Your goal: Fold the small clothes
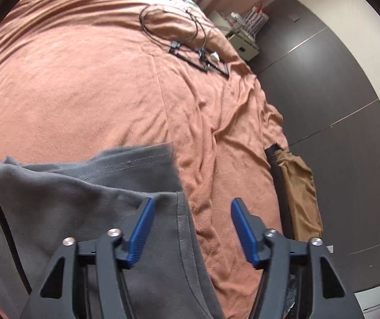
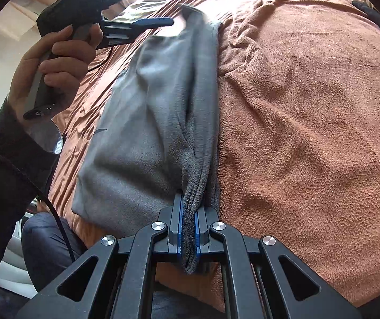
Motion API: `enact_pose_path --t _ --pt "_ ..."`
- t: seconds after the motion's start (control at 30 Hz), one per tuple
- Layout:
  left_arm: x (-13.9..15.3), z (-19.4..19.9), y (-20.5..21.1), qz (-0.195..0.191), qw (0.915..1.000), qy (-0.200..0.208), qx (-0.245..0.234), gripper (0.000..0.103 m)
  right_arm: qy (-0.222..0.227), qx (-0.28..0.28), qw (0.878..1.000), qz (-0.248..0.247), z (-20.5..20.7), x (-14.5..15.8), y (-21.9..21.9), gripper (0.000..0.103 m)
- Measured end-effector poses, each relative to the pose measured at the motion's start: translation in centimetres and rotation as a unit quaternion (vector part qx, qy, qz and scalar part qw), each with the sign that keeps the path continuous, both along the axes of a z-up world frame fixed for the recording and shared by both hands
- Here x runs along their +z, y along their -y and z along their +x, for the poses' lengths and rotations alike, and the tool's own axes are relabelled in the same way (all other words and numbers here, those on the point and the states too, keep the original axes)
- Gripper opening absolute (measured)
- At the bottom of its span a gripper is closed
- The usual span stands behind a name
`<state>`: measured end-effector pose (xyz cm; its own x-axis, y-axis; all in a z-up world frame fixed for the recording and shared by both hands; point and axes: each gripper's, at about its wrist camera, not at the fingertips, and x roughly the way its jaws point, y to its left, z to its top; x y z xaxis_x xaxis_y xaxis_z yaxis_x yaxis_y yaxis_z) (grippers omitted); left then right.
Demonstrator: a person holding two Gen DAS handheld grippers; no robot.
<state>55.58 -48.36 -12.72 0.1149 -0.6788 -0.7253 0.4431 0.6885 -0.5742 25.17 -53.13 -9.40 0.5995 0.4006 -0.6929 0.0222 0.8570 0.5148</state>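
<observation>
While the right tongs pinch a bunched fold of the grey knit garment at the bed's near edge, the left tongs stand wide apart, empty, above its stitched hem on the fuzzy terracotta blanket.

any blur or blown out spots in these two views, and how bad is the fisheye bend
Left wrist view: the grey garment edge is smeared by motion, the dark wall panels bow strongly, a dark rim frames the circle. Right wrist view: the top near the left gripper is blown out, the garment's far end is blurred, the blanket bulges.
</observation>
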Motion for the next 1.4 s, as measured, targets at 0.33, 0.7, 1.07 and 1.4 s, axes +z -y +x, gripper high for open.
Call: enact_pose_path --t 0.33,0.7,1.07,1.4 --pt "0.2 -0.5 -6.8 0.074 0.9970 0.018 0.015 0.063 -0.003 -0.008 1.000 0.000 -0.3 0.2 -0.2 0.003" --pt "-2.4 -4.7 -16.3 0.149 0.9885 -0.012 0.026 0.063 -0.019 -0.022 1.000 -0.004 -1.6 1.1 -0.6 0.005" --pt "-4.2 -10.1 -20.1 0.185 0.9817 -0.044 -0.002 0.063 -0.022 -0.048 0.998 -0.017 -3.2 1.7 -0.9 0.005" --pt "-6.5 -14.0 -21.8 0.190 0.9773 -0.094 -0.012 0.063 -0.027 -0.060 0.997 -0.034 -4.4 2.8 -1.4 0.006"
